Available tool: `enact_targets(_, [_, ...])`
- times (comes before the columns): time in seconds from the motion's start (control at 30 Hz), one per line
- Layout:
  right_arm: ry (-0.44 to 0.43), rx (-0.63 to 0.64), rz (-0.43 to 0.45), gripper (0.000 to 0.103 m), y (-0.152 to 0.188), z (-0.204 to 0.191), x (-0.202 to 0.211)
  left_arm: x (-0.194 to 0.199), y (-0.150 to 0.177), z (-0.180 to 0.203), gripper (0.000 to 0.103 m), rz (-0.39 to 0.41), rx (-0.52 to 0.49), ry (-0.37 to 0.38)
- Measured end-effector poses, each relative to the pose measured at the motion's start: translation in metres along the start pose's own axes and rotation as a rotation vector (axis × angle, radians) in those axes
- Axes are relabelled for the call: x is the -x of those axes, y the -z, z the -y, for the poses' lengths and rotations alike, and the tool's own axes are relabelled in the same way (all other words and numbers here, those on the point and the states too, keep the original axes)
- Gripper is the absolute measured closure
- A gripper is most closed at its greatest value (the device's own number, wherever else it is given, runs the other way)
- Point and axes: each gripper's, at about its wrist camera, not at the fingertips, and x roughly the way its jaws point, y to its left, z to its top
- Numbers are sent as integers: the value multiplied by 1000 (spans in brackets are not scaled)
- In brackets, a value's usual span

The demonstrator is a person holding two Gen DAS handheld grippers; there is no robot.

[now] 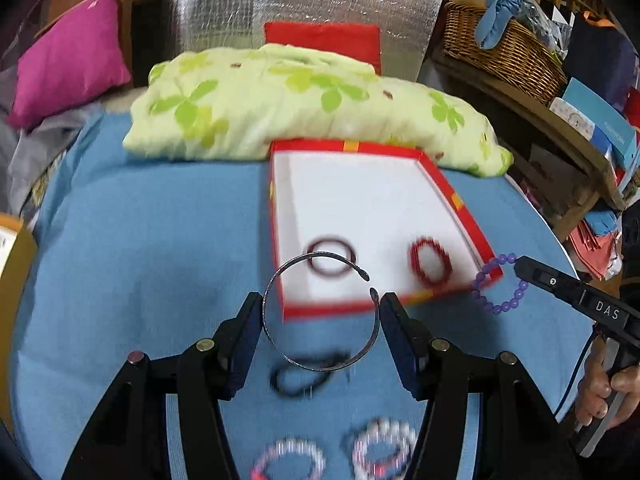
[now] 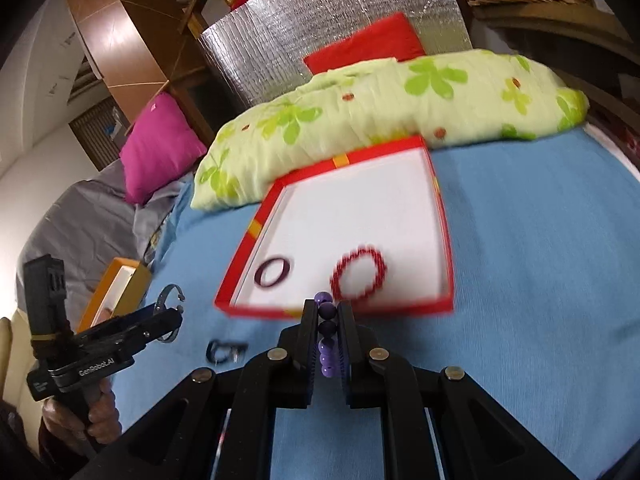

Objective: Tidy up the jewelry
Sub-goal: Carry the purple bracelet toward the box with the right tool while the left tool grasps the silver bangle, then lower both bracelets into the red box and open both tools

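Note:
My left gripper (image 1: 320, 312) is shut on a thin silver bangle (image 1: 294, 261), its pads pressing the ring's two sides, lifted above the blue cloth (image 1: 160, 260) just before the red box (image 1: 344, 146). The right wrist view shows the same left gripper (image 2: 172, 312) and the silver bangle (image 2: 168, 289). My right gripper (image 2: 328, 305) is shut on a purple bead bracelet (image 2: 327, 310) at the box's near rim (image 2: 400, 308); the purple bead bracelet (image 1: 486, 270) hangs from that right gripper (image 1: 520, 266). Inside the box lie a dark red ring (image 1: 330, 239) and a red bead bracelet (image 1: 416, 258).
A black bracelet (image 1: 280, 380) and two pink-white bead bracelets (image 1: 288, 446) (image 1: 384, 428) lie on the cloth below my left gripper. A green flowered pillow (image 1: 280, 100) borders the box's far side. A wicker basket (image 1: 500, 48) stands far right, an orange box (image 2: 120, 280) at the left.

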Motion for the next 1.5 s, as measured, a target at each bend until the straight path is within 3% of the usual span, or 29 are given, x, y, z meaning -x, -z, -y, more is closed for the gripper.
enact_targets(0.3, [3, -47, -22, 92, -57, 9, -72, -75, -52, 9, 42, -33, -26, -50])
enact_targets(0.57, [-22, -113, -56, 92, -78, 23, -124, -119, -69, 14, 41, -67, -38, -59])
enact_targets(0.8, [21, -160, -62, 89, -90, 39, -145, -144, -75, 12, 41, -113, -26, -68])
enact_targets(1.13, [61, -141, -53, 89, -90, 45, -139, -114, -78, 3, 38, -77, -27, -75])
enact_targets(1.3, [54, -125, -61, 86, -82, 37, -119, -83, -71, 2, 36, -36, -78, -163])
enact_targets(1.5, [31, -90, -96, 83, -62, 26, -95, -47, -52, -17, 36, -30, -67, -227])
